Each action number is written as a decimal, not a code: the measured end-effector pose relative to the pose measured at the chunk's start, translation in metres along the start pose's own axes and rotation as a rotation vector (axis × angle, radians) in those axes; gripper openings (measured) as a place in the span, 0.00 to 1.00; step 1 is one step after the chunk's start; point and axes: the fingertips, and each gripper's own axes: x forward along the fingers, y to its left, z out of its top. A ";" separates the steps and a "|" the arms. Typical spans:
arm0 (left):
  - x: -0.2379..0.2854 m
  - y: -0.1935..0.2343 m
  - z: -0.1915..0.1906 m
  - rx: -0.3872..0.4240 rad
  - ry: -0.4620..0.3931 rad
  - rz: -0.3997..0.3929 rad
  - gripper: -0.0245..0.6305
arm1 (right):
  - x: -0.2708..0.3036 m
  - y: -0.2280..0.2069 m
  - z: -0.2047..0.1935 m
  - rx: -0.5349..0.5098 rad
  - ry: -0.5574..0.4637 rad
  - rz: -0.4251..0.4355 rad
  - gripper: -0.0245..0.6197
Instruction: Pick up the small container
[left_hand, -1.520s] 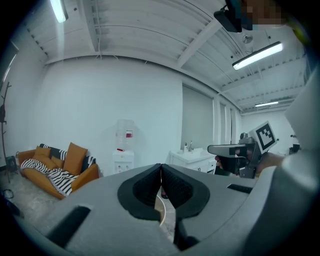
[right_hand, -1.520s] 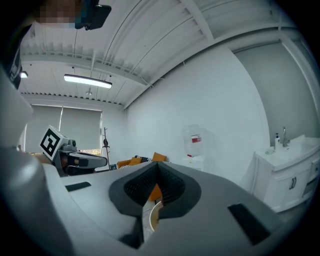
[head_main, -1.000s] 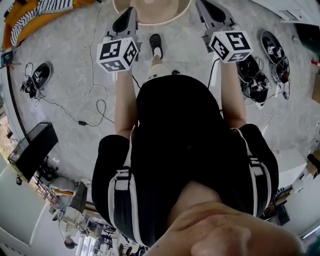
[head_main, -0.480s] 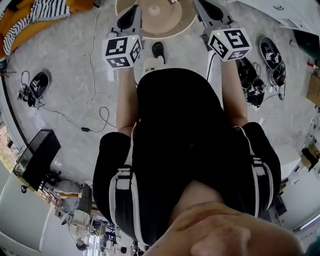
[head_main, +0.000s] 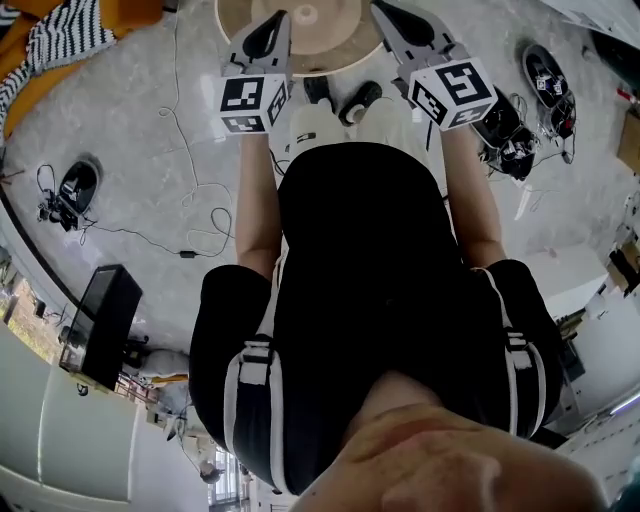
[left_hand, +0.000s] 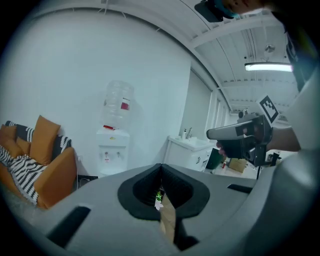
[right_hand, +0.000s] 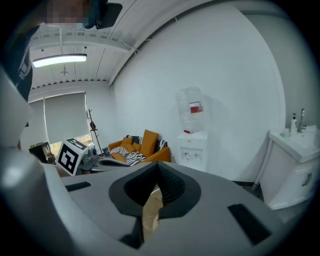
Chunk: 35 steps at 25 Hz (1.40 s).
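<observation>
The person holds both grippers out ahead at the near edge of a round wooden table (head_main: 345, 45) at the top of the head view. My left gripper (head_main: 268, 35) is shut, with nothing between its jaws (left_hand: 161, 192). My right gripper (head_main: 398, 30) has its jaws (right_hand: 157, 187) closed together too and is empty. A thin strip of tan tabletop shows through each pair of jaws. A small pale round thing (head_main: 306, 12) sits at the table's middle. I cannot tell whether it is the container. Each gripper view shows the other gripper off to its side.
A water dispenser (left_hand: 114, 145), an orange sofa (left_hand: 42, 165) and a white sink cabinet (left_hand: 187, 150) stand along the wall. Cables (head_main: 190, 180), a black box (head_main: 105, 320) and dark gear (head_main: 505, 130) lie on the grey floor. The person's shoes (head_main: 355, 100) are by the table.
The person has stepped toward the table, which now shows more fully between the grippers. Both grippers have drawn closer together and stayed shut.
</observation>
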 end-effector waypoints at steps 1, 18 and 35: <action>0.007 0.004 -0.008 -0.003 0.012 -0.004 0.07 | 0.006 -0.003 -0.005 0.012 0.010 -0.004 0.04; 0.109 0.058 -0.202 -0.098 0.268 -0.098 0.07 | 0.079 -0.042 -0.123 0.165 0.198 -0.083 0.04; 0.169 0.070 -0.353 -0.156 0.393 -0.087 0.28 | 0.130 -0.036 -0.210 0.226 0.299 -0.026 0.04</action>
